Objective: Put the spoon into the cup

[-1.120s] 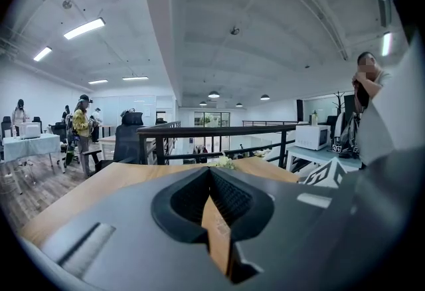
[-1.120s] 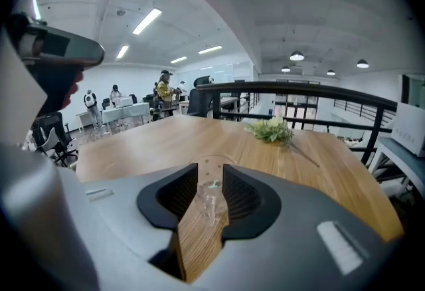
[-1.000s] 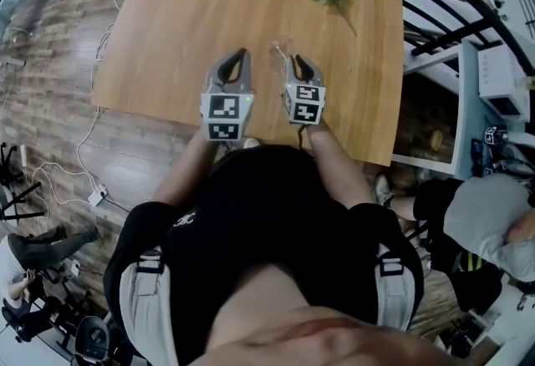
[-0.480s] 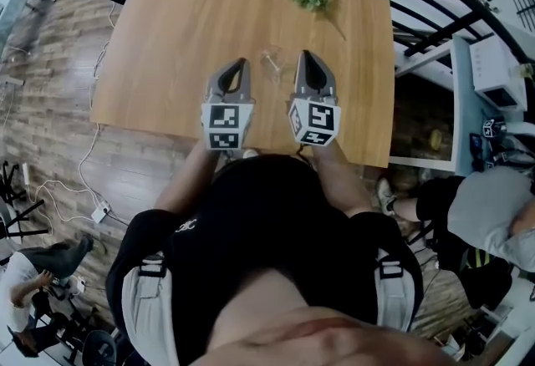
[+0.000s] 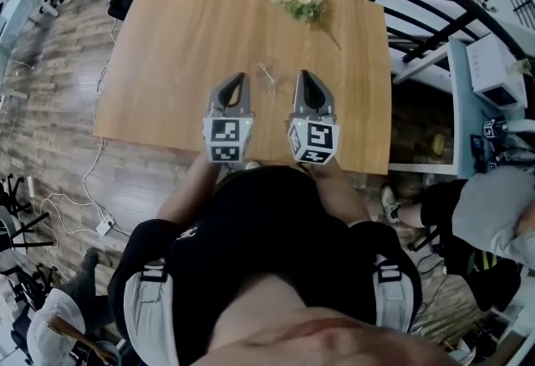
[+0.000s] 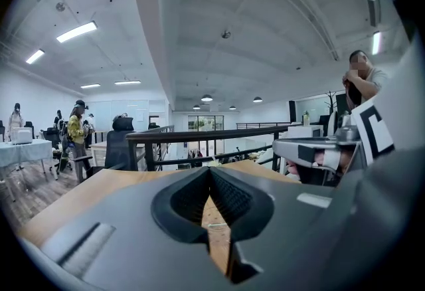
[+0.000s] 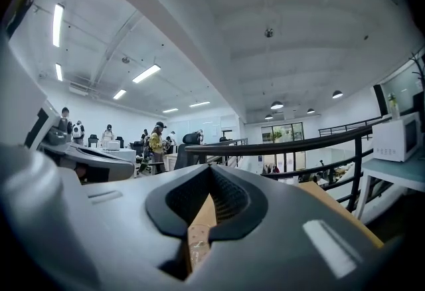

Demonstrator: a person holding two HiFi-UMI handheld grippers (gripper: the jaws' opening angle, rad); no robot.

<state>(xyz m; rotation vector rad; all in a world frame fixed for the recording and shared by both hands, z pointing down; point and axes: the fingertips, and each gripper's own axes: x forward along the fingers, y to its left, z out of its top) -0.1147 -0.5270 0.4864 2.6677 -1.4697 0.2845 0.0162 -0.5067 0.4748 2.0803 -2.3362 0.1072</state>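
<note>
A small clear glass cup (image 5: 268, 72) stands on the wooden table (image 5: 167, 47), between my two grippers and a little beyond their tips. The spoon is too small and faint to make out; a thin glint shows at the cup. My left gripper (image 5: 242, 76) is left of the cup, its jaws closed with nothing between them (image 6: 210, 170). My right gripper (image 5: 302, 73) hangs right of the cup and above the table, also shut and empty (image 7: 211, 169). Through the gap under its pads, table wood and a glassy shape (image 7: 194, 253) show.
A sprig of flowers (image 5: 303, 3) lies at the table's far edge. A black railing (image 5: 418, 13) runs behind and to the right of the table. A white microwave (image 5: 493, 72) stands at the right. A seated person (image 5: 493, 205) is near the right corner.
My right gripper has lifted up and away from the cup and now looks larger in the head view. The left gripper has barely shifted. The cup stays on the table.
</note>
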